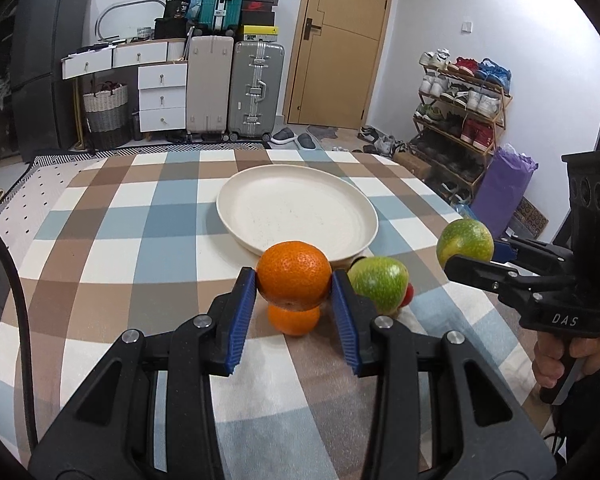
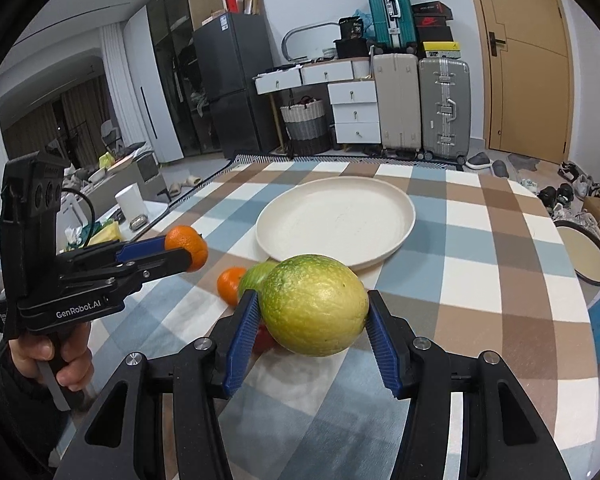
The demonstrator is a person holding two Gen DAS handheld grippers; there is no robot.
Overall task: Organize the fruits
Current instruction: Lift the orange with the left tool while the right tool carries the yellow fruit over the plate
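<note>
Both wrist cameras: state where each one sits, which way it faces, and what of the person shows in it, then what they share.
Left wrist view: sits on the left gripper, looking forward and down along its fingers at the orange they clamp; the right gripper and its hand show at right.
Right wrist view: sits on the right gripper, looking along its fingers at the green-yellow citrus they hold; the left gripper and hand show at left.
Shared: the cream plate, checked tablecloth, suitcases, door.
</note>
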